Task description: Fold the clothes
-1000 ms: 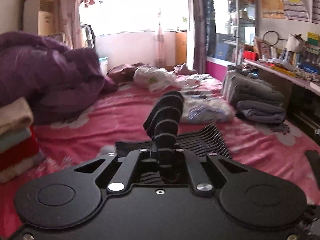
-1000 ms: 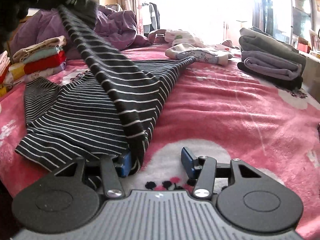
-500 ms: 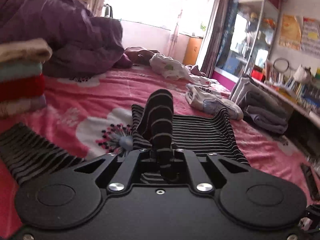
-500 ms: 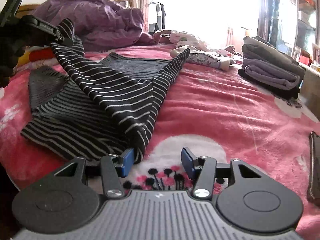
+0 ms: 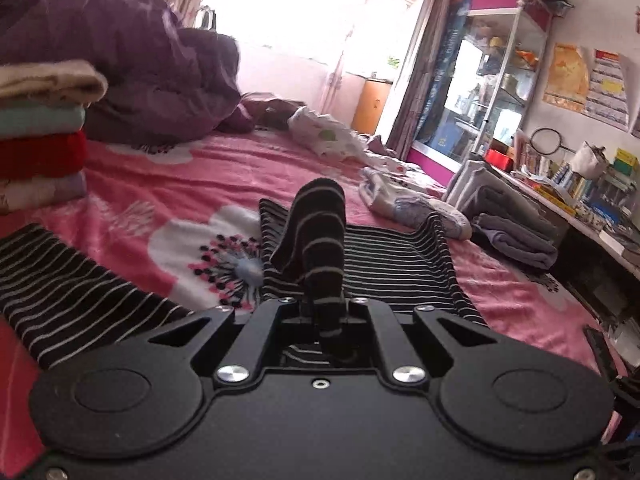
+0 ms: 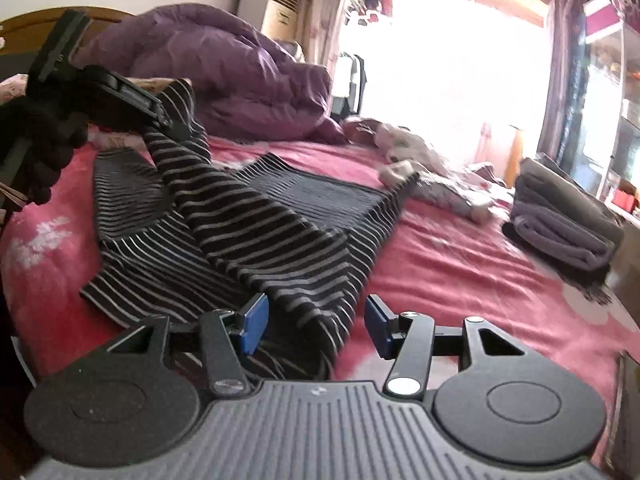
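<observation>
A fold in progress on the pink bed [image 6: 460,264]: at left, the left claw [image 5: 324,312] is clamped on a bunched edge of the black striped garment [image 6: 280,232], which rises at 12 o'clock straight out of its closed jaws. From the right-hand camera, that claw [image 6: 160,114] holds the cloth lifted at about 10 o'clock, a taut band running down from it across the flat part of the garment. At right, the right claw [image 6: 312,324] stands wide, its blue pads [image 6: 256,316] apart, with the band's lower corner lying loose between them at 12 o'clock, seemingly ungripped. The step looks like carrying one side over the body; next, the right claw would likely need to close on that corner or pin it while the left lays the fold down.
</observation>
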### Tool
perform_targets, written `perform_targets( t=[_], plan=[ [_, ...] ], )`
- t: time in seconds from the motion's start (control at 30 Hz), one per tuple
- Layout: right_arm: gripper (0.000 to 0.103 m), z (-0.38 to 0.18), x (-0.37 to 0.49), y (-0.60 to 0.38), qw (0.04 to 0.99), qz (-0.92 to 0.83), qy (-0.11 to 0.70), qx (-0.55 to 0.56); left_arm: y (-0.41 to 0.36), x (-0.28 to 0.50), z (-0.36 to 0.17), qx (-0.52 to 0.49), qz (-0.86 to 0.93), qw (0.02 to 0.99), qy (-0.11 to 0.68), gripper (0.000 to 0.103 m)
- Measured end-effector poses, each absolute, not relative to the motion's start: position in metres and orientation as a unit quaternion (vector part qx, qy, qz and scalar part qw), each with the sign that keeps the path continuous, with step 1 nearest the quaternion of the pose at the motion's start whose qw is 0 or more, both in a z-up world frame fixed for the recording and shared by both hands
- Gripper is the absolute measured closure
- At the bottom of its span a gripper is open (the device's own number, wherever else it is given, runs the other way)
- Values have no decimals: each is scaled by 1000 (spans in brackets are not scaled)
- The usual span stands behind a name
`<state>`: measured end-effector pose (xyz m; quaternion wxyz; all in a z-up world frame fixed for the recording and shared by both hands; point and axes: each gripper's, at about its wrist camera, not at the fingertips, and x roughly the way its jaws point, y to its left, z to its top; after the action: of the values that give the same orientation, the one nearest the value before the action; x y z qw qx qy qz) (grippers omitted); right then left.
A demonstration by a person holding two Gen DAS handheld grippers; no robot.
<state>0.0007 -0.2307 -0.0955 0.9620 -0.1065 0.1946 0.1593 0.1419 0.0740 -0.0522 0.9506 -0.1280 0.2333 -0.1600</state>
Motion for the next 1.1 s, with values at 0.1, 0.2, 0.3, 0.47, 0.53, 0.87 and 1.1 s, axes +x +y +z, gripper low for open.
perform_targets(
  t=[0.1,0.2,0.3,0.47,0.53,0.87,1.1],
  plan=[
    [49,-101,10,-227,959,177,200,-93,79,145,-57,-135,-150,951,236,100],
    [52,-113,20,-222,943,199,251,-93,85,151,-66,-146,-135,949,243,100],
    [52,-115,20,-220,936,204,271,-99,95,159,-76,-180,-126,941,259,84],
    [51,-112,18,-221,934,203,278,-95,118,164,-86,-258,-115,919,276,65],
    [51,-111,17,-220,933,203,278,-100,128,165,-88,-287,-116,908,282,63],
    [50,-113,20,-220,933,203,281,-99,130,137,-72,-229,-104,949,189,100],
    [50,-113,20,-220,932,204,284,-97,126,139,-91,-208,-59,951,222,100]
  ],
)
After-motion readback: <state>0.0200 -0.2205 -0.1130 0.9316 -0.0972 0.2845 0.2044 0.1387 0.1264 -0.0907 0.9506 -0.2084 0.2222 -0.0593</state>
